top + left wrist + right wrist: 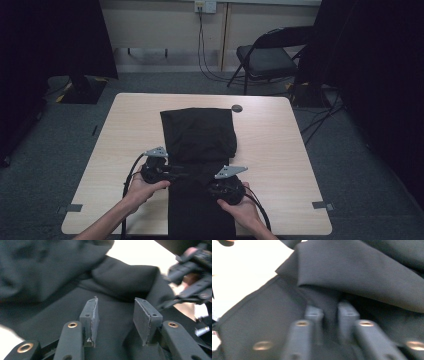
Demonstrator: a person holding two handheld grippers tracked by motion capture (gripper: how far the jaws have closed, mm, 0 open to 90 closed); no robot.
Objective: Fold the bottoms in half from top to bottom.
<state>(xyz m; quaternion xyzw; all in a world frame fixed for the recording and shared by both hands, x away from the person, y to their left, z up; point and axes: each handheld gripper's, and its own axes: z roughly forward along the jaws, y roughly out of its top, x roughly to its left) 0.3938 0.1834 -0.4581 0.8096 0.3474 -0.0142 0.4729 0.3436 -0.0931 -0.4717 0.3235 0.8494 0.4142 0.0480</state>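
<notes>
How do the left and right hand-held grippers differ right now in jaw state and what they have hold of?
The left hand-held gripper has its jaws apart, pads clear of the black fabric garment lying beneath them; the right hand-held gripper has its jaws nearly together, with a ridge of that cloth between them. In the high view the left one sits at the garment's left edge, the right one more over the cloth. Both lie low on the light wooden table, angled inward toward the garment.

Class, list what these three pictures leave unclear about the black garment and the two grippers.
- Black garment: near end cut off by the high view's bottom edge.
- Right gripper: blur in its own view hides whether the pads pinch cloth.
- Left gripper: blur hides the cloth's folds in its own view.
</notes>
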